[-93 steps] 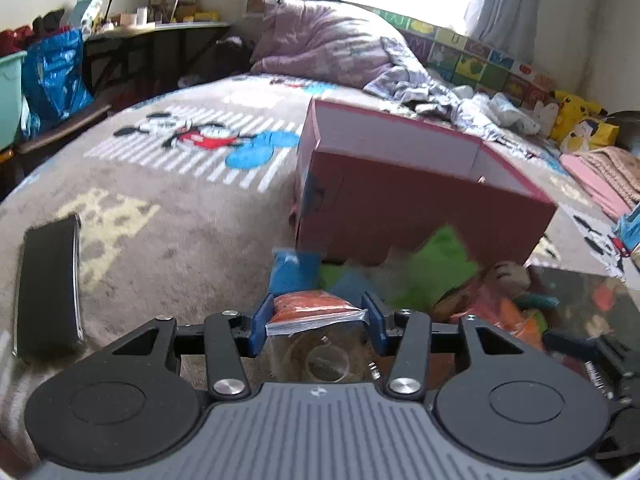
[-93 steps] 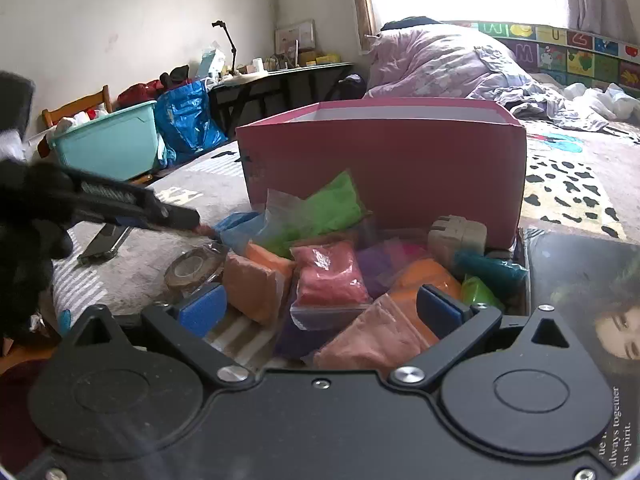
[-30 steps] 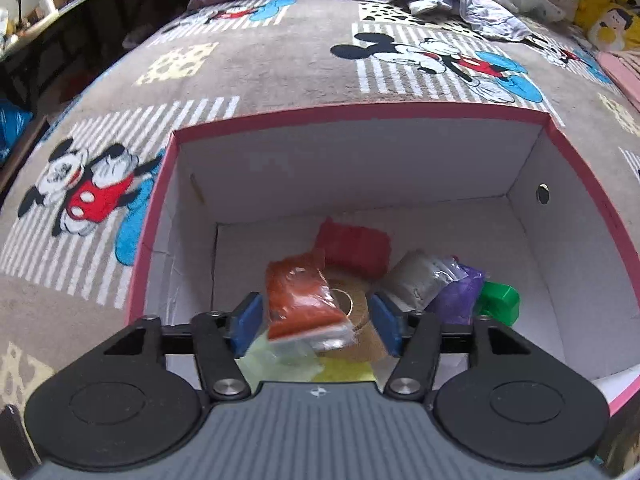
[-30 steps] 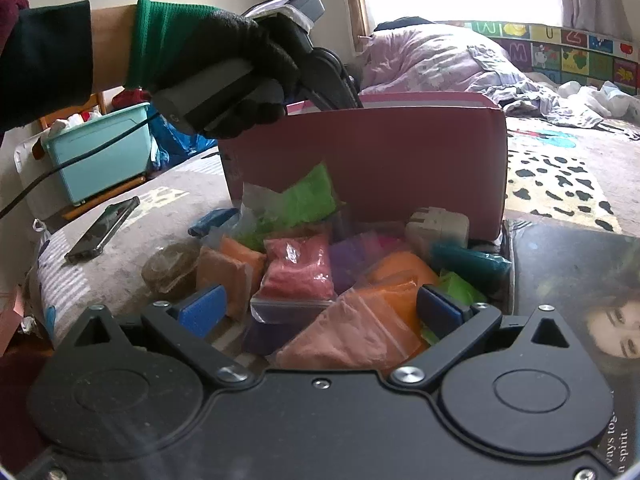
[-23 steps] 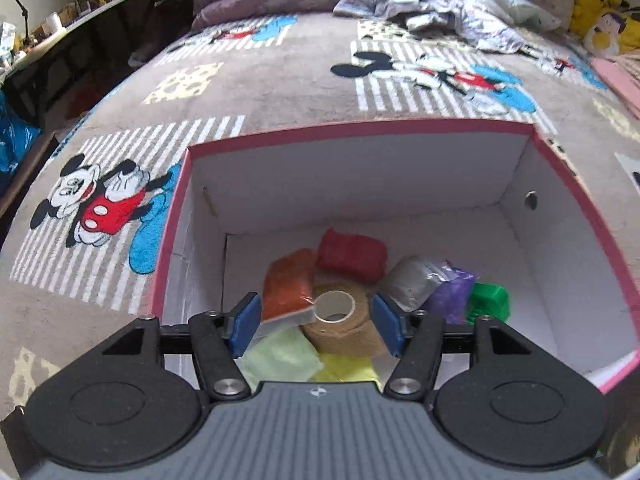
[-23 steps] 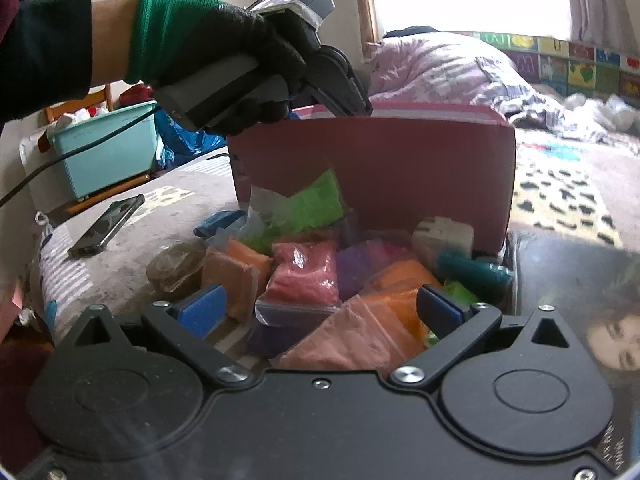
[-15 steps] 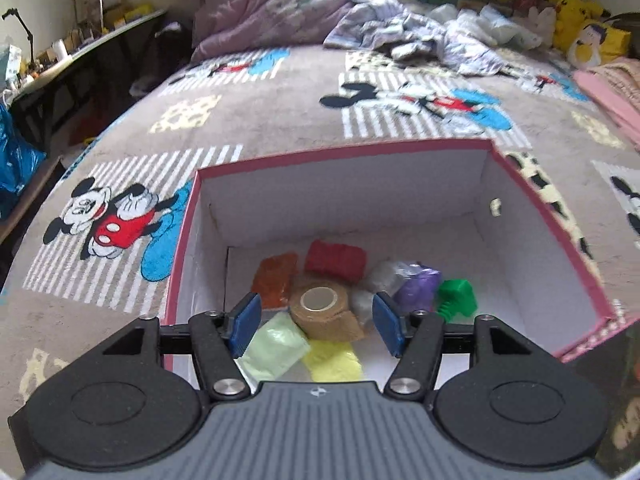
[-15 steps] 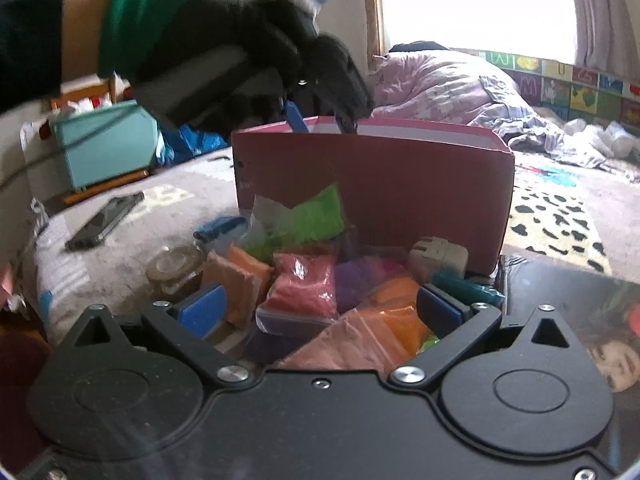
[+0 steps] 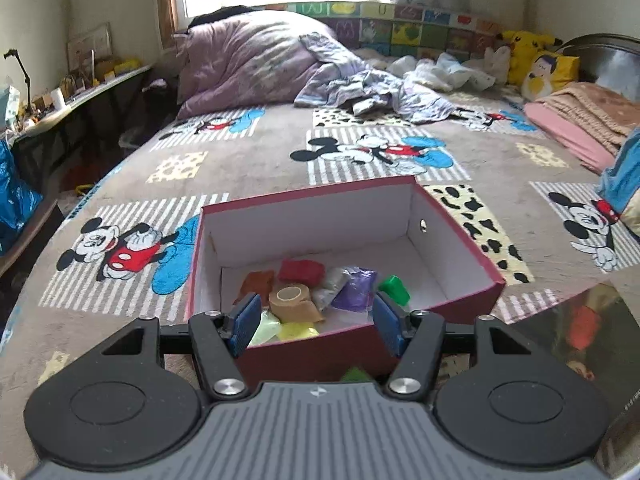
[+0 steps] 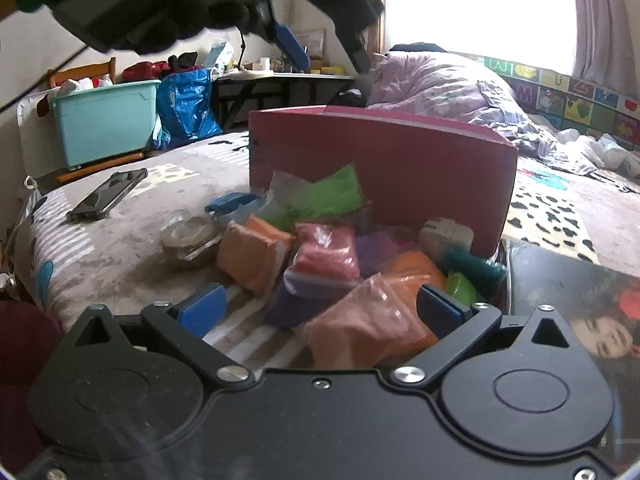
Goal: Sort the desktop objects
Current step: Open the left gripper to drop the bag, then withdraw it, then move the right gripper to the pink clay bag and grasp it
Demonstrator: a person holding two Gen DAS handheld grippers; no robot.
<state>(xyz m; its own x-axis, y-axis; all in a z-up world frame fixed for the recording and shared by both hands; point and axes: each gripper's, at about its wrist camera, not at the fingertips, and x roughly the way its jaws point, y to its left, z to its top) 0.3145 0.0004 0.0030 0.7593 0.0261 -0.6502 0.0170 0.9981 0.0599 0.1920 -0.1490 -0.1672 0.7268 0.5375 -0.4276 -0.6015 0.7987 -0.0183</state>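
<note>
A pink cardboard box (image 9: 472, 276) sits on the patterned bedspread. Inside lie the orange bag (image 9: 256, 282), a red bag (image 9: 302, 271), a tan tape roll (image 9: 291, 300), a purple bag (image 9: 354, 288), a green clip (image 9: 394, 289) and pale yellow bags. My left gripper (image 9: 316, 324) hangs open and empty above the box's near wall. In the right wrist view the same box (image 10: 384, 168) stands behind a heap of coloured bags (image 10: 328, 256) and a tape roll (image 10: 190, 240). My right gripper (image 10: 320, 310) is open, low before the heap, around a salmon bag (image 10: 368, 328).
A phone (image 10: 108, 196) lies left of the heap. A glossy magazine (image 10: 580, 308) lies at the right. The gloved hand with the left gripper (image 10: 192, 4) fills the upper left of the right wrist view. Crumpled bedding (image 9: 280, 64) lies far back.
My left gripper let the orange bag fall into the box, then rose and drew back from it. The right gripper stayed low at the heap.
</note>
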